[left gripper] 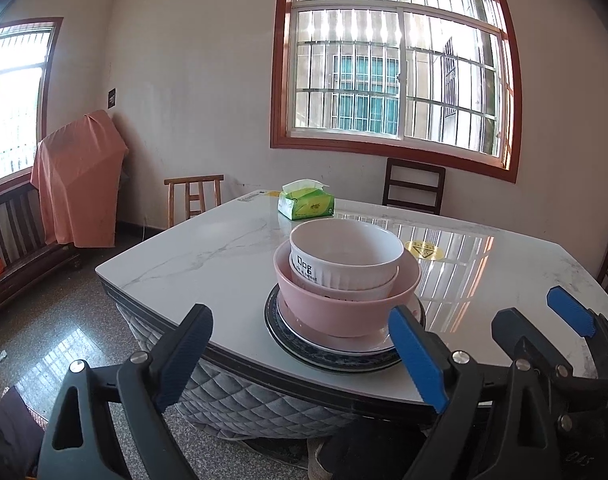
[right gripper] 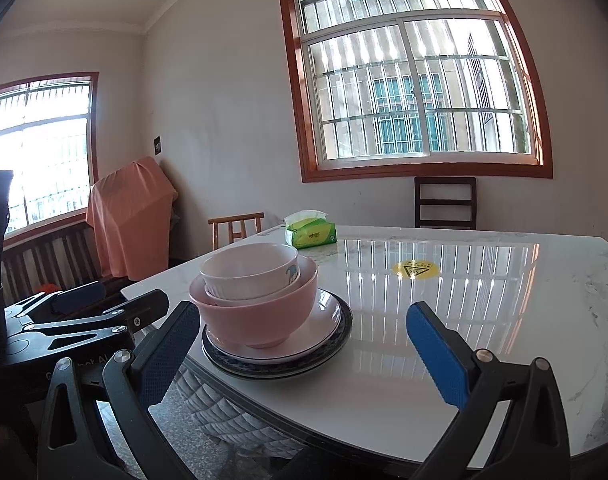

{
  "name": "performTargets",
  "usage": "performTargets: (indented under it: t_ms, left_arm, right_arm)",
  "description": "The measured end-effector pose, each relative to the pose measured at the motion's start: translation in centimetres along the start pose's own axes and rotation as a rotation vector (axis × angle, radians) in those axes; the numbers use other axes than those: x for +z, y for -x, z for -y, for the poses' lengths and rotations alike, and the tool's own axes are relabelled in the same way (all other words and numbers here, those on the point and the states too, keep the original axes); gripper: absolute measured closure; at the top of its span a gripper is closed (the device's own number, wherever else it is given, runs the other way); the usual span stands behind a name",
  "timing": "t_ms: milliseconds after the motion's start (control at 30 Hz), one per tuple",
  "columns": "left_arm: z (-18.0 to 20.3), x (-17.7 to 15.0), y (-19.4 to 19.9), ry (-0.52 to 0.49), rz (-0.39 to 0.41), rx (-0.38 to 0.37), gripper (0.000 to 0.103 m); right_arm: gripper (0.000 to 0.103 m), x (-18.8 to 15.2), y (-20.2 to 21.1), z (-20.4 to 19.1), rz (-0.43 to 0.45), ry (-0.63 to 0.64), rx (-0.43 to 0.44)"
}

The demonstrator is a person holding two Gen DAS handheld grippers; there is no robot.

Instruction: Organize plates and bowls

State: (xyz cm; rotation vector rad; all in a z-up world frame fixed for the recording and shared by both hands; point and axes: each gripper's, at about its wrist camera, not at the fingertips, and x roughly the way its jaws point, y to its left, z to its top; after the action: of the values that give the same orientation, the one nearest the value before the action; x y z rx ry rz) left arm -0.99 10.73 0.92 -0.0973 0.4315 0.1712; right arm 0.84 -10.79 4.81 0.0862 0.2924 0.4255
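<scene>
A stack stands near the front edge of the marble table (left gripper: 208, 264): a white bowl (left gripper: 343, 252) nested in a second white bowl, inside a pink bowl (left gripper: 343, 304), on a white plate (left gripper: 375, 344) over a dark-rimmed plate (left gripper: 276, 332). The stack also shows in the right wrist view, with the white bowl (right gripper: 248, 270), pink bowl (right gripper: 260, 316) and plates (right gripper: 327, 320). My left gripper (left gripper: 300, 352) is open and empty just in front of the stack. My right gripper (right gripper: 304, 352) is open and empty, to the right of the stack and back from it.
A green tissue pack (left gripper: 305, 202) lies at the table's far side, and a yellow warning sticker (left gripper: 423, 250) is on the top. Wooden chairs (left gripper: 413, 186) stand by the far wall. An orange-covered object (left gripper: 78, 184) and a bench are at the left.
</scene>
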Motion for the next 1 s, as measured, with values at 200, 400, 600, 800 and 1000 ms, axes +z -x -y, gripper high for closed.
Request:
performTargets:
  t_ms: [200, 400, 600, 800, 1000]
  left_arm:
    - [0.3, -1.0, -0.2, 0.015, 0.02, 0.04, 0.006]
    - [0.5, -1.6, -0.8, 0.007, -0.011, 0.053, 0.006]
    - [0.7, -1.9, -1.2, -0.006, -0.027, 0.061, 0.006]
    - [0.8, -2.1, -1.6, -0.006, -0.04, 0.07, 0.006]
    - [0.9, -2.2, -1.8, -0.015, -0.045, 0.076, 0.006]
  right_arm:
    - [0.0, -0.2, 0.0, 0.1, -0.002, 0.005, -0.005]
    - [0.0, -0.4, 0.2, 0.1, -0.007, 0.004, -0.006]
    - [0.0, -0.5, 0.3, 0.3, -0.011, 0.003, -0.006]
    - [0.0, -0.6, 0.1, 0.4, -0.025, 0.003, -0.006]
    - [0.0, -0.7, 0.0, 0.5, -0.032, 0.002, -0.005]
